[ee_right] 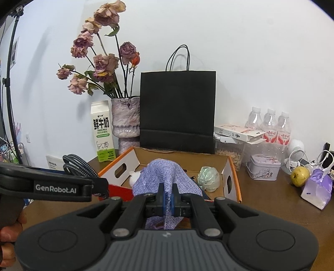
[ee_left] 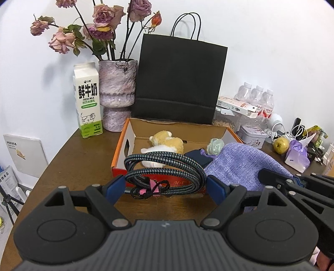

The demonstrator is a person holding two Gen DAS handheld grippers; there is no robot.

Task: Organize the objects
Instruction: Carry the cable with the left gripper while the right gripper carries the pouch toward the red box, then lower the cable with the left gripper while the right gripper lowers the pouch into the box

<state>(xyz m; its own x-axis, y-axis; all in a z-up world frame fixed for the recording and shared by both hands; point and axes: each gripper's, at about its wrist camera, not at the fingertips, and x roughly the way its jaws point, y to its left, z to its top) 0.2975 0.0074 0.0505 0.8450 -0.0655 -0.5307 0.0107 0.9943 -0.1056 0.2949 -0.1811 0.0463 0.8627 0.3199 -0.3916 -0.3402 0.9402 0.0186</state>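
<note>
One open cardboard box (ee_left: 133, 143) with orange edges sits in front of you, holding a plush toy (ee_left: 165, 146), a pale green bundle (ee_left: 215, 146) and something dark blue. Behind the box stand a black paper bag (ee_left: 179, 83) and a "FRESH MILK" carton (ee_left: 87, 100). Your left gripper (ee_left: 167, 185) clamps a coiled braided cable (ee_left: 165, 168) wide at the box's near wall; your right gripper (ee_right: 168, 200), beside a "GenRobot.AI" label, pinches a purple knit cloth (ee_right: 165, 179) tight over the box.

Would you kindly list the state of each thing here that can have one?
Left gripper: wide, clamped on coiled braided cable.
Right gripper: shut on purple knit pouch.
Cardboard box: open, plush toy lying inside.
Black paper bag: upright.
Milk carton: upright, closed.
Roses: wilted.
</note>
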